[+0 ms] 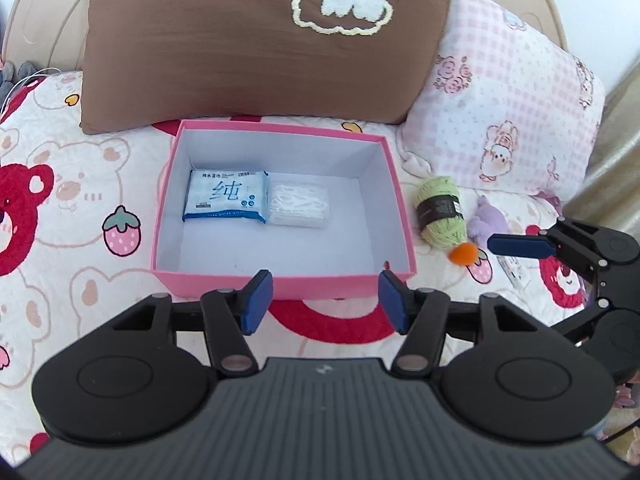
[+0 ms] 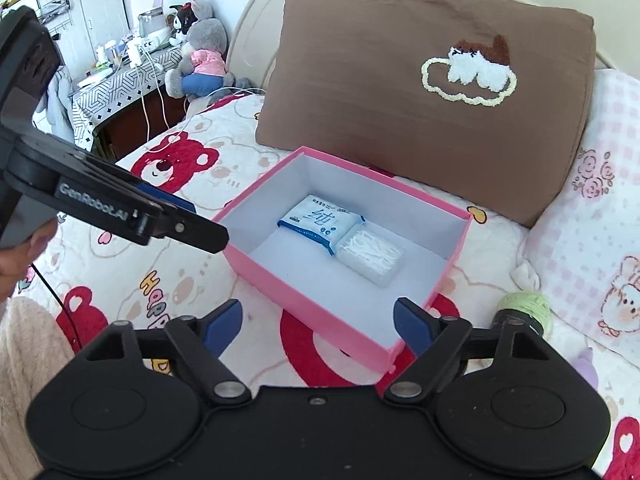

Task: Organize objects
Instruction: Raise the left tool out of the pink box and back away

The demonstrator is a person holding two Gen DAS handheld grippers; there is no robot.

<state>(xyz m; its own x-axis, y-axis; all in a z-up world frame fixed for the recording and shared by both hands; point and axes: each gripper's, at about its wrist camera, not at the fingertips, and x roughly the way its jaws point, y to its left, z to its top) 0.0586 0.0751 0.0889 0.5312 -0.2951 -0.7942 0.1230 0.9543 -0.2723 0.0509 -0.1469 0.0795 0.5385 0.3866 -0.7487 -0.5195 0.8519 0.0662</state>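
Note:
An open pink box (image 1: 280,282) rests on the bear-print bedspread. Inside, near its back wall, a blue-and-white wet-wipe pack (image 1: 226,196) and a clear wrapped white pack (image 1: 300,205) lie side by side. Right of the box are a green yarn ball (image 1: 440,212), an orange pompom (image 1: 464,255) and a small purple plush (image 1: 486,222). My left gripper (image 1: 326,300) is open and empty, just in front of the box's near wall. My right gripper (image 2: 318,328) is open wide and empty over the box's (image 2: 304,312) near corner, with the yarn (image 2: 528,304) to its right.
A brown pillow (image 1: 260,40) and a pink checked pillow (image 1: 500,100) lean on the headboard behind the box. A small white card (image 1: 514,273) lies right of the pompom. Past the bed's left edge, a cluttered side table carries plush toys (image 2: 200,52) and cables.

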